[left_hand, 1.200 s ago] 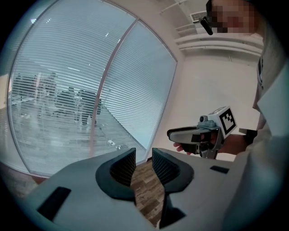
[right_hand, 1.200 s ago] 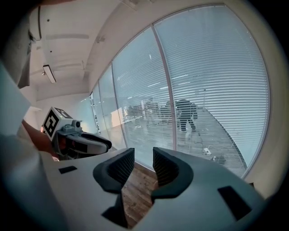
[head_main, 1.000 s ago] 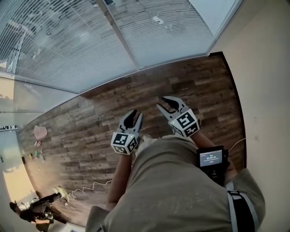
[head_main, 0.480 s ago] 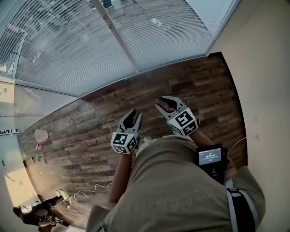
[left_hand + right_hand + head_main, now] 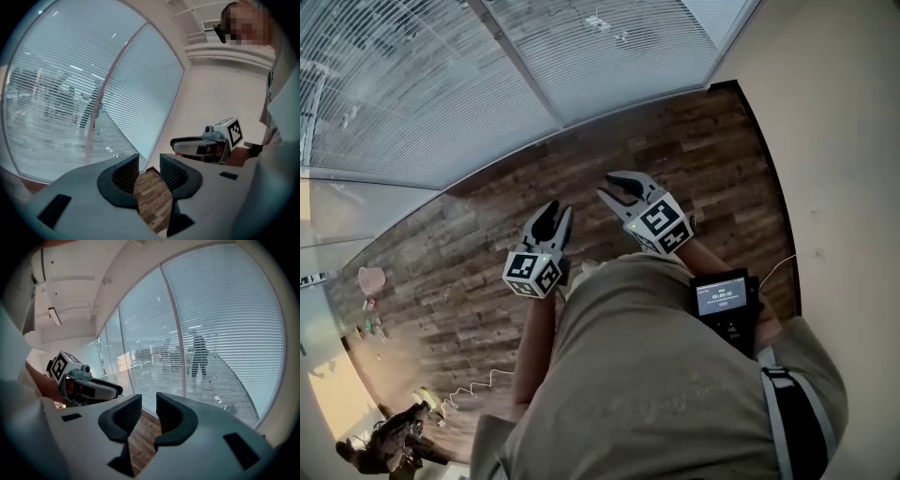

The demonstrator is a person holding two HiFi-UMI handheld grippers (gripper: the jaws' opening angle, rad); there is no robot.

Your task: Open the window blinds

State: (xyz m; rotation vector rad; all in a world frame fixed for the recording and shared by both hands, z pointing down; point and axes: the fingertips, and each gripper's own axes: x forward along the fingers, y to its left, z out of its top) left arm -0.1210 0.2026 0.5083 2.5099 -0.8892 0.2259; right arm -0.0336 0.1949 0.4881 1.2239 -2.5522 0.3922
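Blinds [image 5: 441,84] hang lowered across the tall windows, their thin slats running down to where the glass meets the wooden floor [image 5: 469,253] — well ahead of both tools and touched by neither. A person in an olive-grey top [image 5: 656,384] stands back from the window beside a cream wall [image 5: 834,141], holding a gripper in each hand at waist height. Both point toward the glass and tip slightly down.

The left gripper [image 5: 551,214] has its jaws partly apart, having just been opening, with nothing between them (only floorboards show through the gap in the left gripper view). The right gripper [image 5: 617,190], just beside it and a little nearer the window, likewise stands with jaws parted and grips nothing. Each carries its marker cube behind the jaws.

A dark device with a lit screen [image 5: 722,300] sits at the person's right side. Through the slats in the right gripper view a standing figure [image 5: 198,355] is visible — dim, in outline only. A white cable [image 5: 478,386] trails across the boards at the lower left of the head view.
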